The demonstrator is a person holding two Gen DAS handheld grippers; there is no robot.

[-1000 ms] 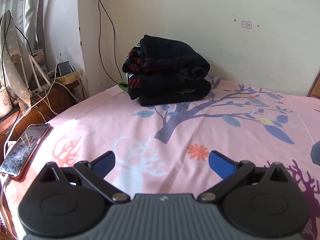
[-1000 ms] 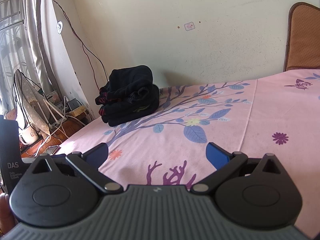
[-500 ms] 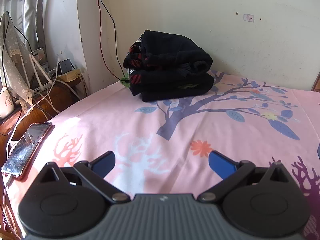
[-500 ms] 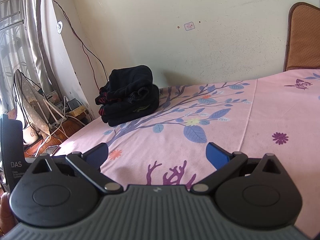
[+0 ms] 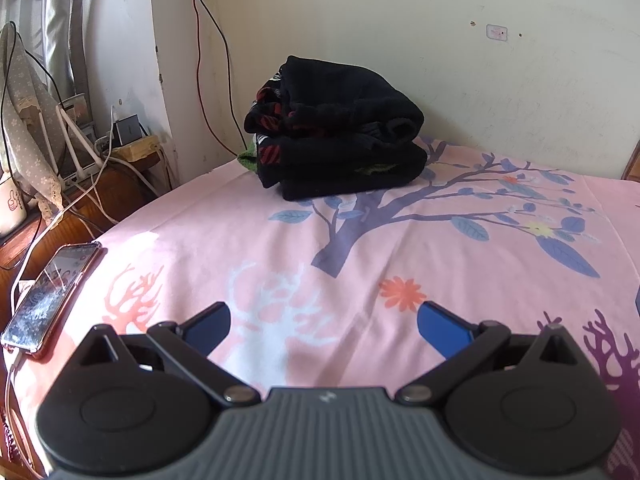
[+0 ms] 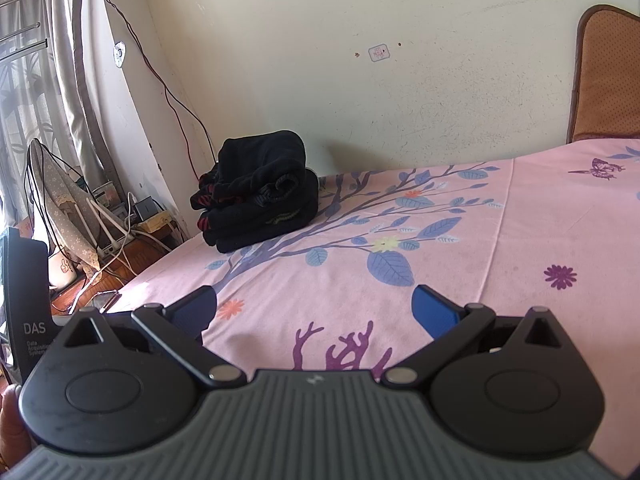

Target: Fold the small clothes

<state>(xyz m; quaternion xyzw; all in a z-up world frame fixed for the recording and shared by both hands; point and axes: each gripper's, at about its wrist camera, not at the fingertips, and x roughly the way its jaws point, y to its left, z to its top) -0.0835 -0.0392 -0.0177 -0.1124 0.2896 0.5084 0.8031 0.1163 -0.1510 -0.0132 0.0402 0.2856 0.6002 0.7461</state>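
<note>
The left gripper [image 5: 323, 326] has its blue-padded fingers [image 5: 208, 326] spread wide apart with nothing between them, only the pink bedsheet [image 5: 440, 248] showing through the gap. The right gripper [image 6: 314, 310] is the same: fingers [image 6: 434, 310] splayed, holding nothing, over the sheet's purple coral print. Only the tips of the fingers show on either tool; the black linkages and grey body fill the bottom of each view and hide the bed just under them.

Well beyond both grippers, near the far corner of the bed by the wall, sits the stack of folded dark clothes [image 5: 336, 136]. It is mostly black with red-striped edges on its left side. A scrap of green cloth [image 5: 248, 158] pokes out at its left foot; what it belongs to is hard to tell. How many garments the stack holds cannot be made out.

A phone [image 5: 48, 292] with a cracked screen lies at the bed's left edge, a cable plugged into it. In the right wrist view, a black device marked "DAS" [image 6: 28, 304] is cut off at the left edge, and part of a hand [image 6: 12, 424] shows beneath it.
</note>
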